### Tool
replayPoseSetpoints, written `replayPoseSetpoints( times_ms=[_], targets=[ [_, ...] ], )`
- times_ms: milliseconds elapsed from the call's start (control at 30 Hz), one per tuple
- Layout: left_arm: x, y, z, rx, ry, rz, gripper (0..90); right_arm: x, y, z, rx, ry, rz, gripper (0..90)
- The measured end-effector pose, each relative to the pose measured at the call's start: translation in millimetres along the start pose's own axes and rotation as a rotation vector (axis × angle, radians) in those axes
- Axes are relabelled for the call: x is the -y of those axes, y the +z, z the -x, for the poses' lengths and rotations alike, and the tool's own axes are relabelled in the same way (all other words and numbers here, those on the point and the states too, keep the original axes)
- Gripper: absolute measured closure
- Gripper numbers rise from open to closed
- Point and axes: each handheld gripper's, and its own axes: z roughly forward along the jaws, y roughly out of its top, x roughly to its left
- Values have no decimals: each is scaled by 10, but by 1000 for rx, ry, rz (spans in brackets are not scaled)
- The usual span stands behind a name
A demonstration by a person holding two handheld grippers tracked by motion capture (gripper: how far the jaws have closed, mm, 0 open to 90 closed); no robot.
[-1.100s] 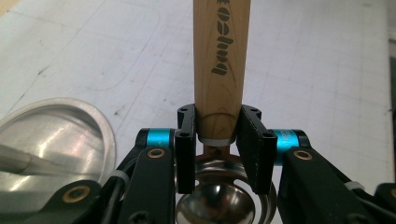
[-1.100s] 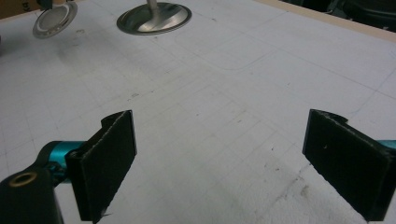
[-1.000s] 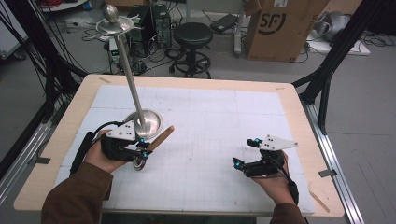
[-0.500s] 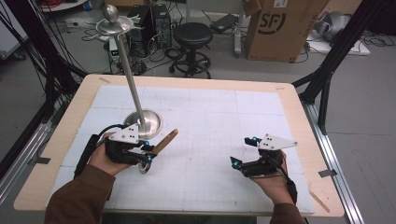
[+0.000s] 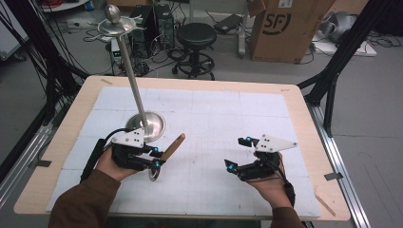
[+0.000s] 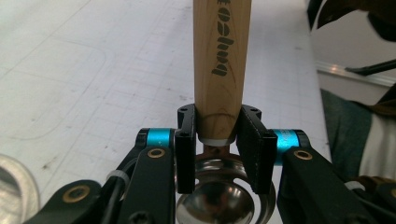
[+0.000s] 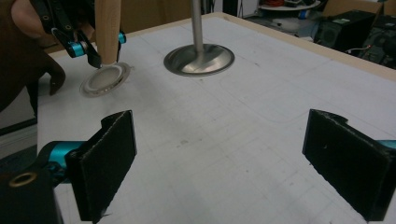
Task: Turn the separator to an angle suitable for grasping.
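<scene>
Wooden and stiff, the strainer handle (image 6: 219,65) sits clamped in the left gripper (image 6: 218,140) near its metal bowl (image 6: 219,196), just above the surface (image 5: 214,123); probably light. The right gripper (image 7: 219,163) hovers with jaws wide apart.

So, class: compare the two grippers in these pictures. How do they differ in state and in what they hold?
The left gripper is shut on a wooden-handled strainer; the right gripper is open and holds nothing. The left gripper sits beside the metal stand; the right gripper is far from it, over bare mat. Both are hand-held, with black jaws and blue joints.
</scene>
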Motion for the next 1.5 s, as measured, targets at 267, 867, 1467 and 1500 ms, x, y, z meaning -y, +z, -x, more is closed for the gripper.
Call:
replayPoseSetpoints(
  times_ms=[267, 867, 1467, 1500],
  targets=[
    [-19, -30, 2, 21, 2, 39, 694, -110, 107, -66, -74, -6, 25, 148],
    [-73, 38, 65, 60, 5, 87, 694, -445, 460, -218, -203, -38, 90, 161],
    [-115, 127, 103, 80, 32, 80, 693, -503, 712, -393, -285, -61, 110, 349],
    [-114, 130, 104, 84, 29, 81, 694, -505, 730, -405, -298, -58, 111, 361]
  ],
)
